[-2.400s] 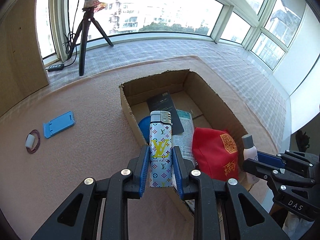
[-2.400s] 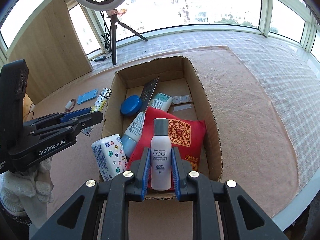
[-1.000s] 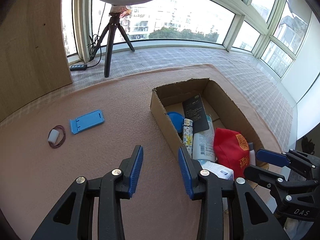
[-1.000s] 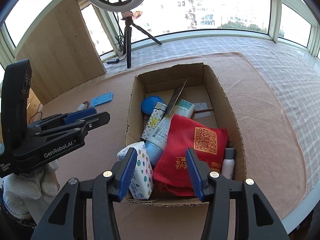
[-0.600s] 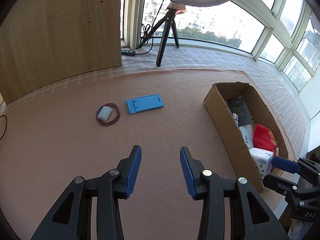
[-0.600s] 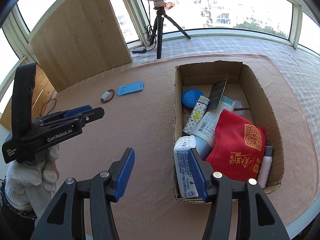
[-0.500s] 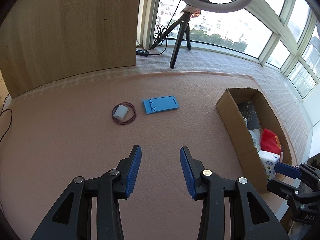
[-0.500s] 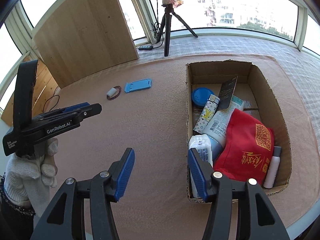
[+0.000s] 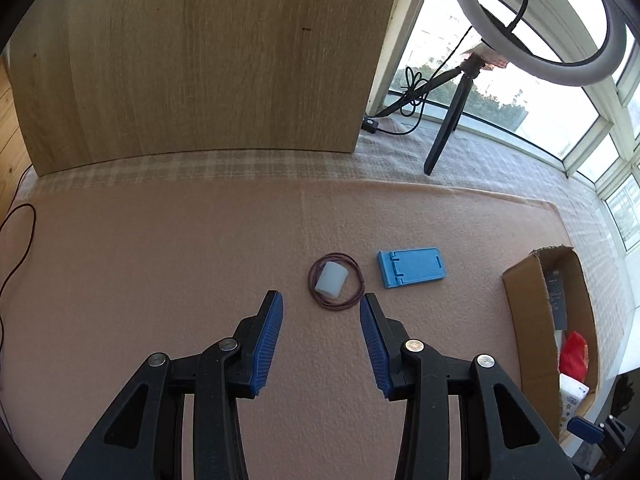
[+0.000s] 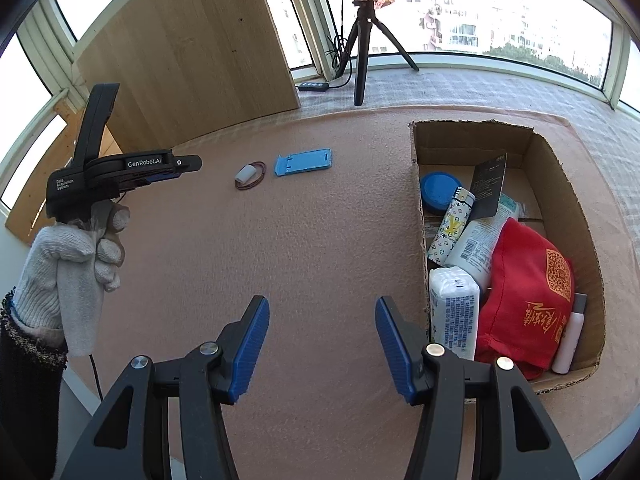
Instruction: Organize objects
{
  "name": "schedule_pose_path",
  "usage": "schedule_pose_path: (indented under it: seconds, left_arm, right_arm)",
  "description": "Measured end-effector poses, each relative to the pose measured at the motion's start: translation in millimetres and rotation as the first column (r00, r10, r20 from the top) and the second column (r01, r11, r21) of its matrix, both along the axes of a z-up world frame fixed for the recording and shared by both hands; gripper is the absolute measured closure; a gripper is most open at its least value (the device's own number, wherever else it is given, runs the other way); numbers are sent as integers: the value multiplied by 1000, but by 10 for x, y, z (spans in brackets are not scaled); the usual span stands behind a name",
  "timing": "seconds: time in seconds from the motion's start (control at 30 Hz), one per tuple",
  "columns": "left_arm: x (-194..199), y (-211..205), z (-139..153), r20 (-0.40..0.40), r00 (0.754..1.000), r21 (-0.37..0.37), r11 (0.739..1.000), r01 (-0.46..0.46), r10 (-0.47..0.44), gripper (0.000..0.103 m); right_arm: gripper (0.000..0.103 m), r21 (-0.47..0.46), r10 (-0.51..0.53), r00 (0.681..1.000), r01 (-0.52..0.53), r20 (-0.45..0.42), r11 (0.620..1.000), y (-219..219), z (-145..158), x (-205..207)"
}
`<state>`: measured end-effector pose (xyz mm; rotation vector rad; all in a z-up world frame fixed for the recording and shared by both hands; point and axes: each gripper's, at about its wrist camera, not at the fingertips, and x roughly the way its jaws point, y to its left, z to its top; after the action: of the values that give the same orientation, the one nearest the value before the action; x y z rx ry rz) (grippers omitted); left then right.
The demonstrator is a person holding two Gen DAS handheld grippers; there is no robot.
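Just ahead of the left gripper, whose fingers stand apart and empty, lies the white cap inside the rubber band on the worktop. Advance, straddle the cap, then close. Right gripper also open and empty beside the cardboard box.

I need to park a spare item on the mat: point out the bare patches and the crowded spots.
Bare mat spreads between the cardboard box and the gloved hand, and under the open right gripper. More lies between the blue phone stand and the wooden board. The box is packed; the white cap in its band loop crowds the open left gripper.
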<state>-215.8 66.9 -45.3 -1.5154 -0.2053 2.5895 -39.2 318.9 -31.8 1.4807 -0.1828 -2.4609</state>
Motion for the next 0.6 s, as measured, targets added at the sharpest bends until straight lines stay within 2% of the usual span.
schedule_pose_path:
  seconds: [0.37, 0.5, 0.6]
  left_arm:
    - [-632, 144, -414, 67, 997, 76, 996, -48, 43, 64]
    - [-740, 153, -611, 102, 992, 85, 993, -87, 78, 71]
    - [-810, 178, -711, 117, 989, 82, 992, -96, 86, 73]
  right_arm:
    - [52, 36, -33, 998, 31, 48, 999, 153, -140, 153]
    - [52, 43, -61, 996, 58, 68, 997, 275, -203, 204]
    - [52, 49, -78, 994, 75, 77, 996, 360, -247, 230]
